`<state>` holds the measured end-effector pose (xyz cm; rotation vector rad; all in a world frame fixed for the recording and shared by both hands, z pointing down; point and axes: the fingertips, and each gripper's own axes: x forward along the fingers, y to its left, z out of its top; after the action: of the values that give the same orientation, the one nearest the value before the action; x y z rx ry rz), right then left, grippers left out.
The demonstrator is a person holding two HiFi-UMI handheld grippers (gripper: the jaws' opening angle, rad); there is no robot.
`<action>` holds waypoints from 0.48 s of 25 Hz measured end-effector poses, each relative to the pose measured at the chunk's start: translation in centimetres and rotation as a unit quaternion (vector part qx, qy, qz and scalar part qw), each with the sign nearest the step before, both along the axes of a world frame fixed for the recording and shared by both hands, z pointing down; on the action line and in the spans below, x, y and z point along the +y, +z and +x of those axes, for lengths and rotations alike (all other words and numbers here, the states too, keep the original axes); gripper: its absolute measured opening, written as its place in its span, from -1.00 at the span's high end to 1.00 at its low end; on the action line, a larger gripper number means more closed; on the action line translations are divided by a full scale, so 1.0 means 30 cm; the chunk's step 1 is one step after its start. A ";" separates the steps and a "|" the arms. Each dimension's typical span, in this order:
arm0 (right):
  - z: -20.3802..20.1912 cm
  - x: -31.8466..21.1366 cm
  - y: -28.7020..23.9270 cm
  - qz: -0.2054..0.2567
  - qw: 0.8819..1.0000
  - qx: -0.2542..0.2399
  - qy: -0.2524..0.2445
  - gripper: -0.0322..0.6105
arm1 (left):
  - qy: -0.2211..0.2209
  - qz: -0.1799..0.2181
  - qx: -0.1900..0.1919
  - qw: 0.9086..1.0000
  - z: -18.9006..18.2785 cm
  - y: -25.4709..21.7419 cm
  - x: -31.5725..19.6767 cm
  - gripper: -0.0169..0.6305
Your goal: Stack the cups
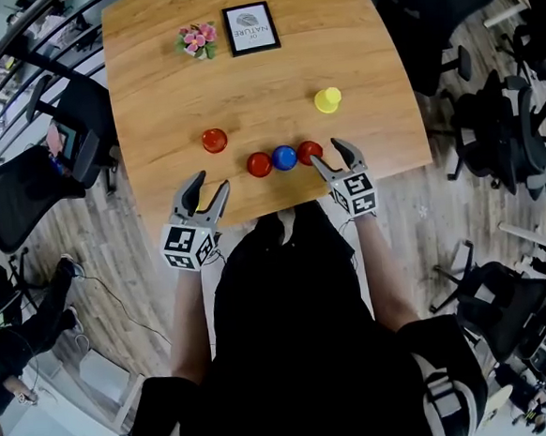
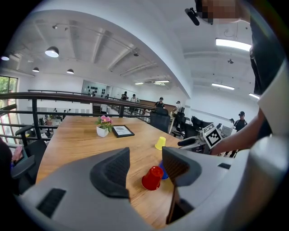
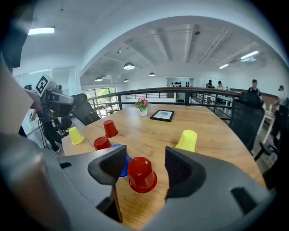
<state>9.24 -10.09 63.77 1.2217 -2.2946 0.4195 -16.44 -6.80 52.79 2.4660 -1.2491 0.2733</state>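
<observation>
Head view: three red cups (image 1: 214,140), a blue cup (image 1: 284,158) and a yellow cup (image 1: 328,100) stood singly, upside down, ahead of the left gripper (image 1: 205,193) and right gripper (image 1: 330,157). Nothing was stacked, so seemingly the whole job remained.

Left gripper view: its jaws gaped empty, one red cup (image 2: 152,178) beyond them.

Right gripper view: its jaws stood wide apart, the nearest red cup (image 3: 142,174) framed between them, untouched.

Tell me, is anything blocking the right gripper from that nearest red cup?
Nothing visible does. The red cup stands just ahead of the open right gripper; the blue cup sits beside it, off to the side.
</observation>
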 end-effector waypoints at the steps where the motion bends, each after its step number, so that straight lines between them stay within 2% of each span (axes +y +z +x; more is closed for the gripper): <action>1: 0.012 -0.012 -0.006 0.000 1.000 0.002 0.001 0.03 | 0.000 0.000 0.000 1.000 0.008 -0.002 -0.008 0.18; 12: 0.147 -0.203 0.019 -0.007 1.000 0.014 -0.017 0.04 | -0.040 0.003 -0.006 0.999 0.101 -0.034 -0.141 0.18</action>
<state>13.65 -16.19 64.34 1.1736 -2.2813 0.4043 -13.41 -11.03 51.78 2.4172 -1.3508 0.2634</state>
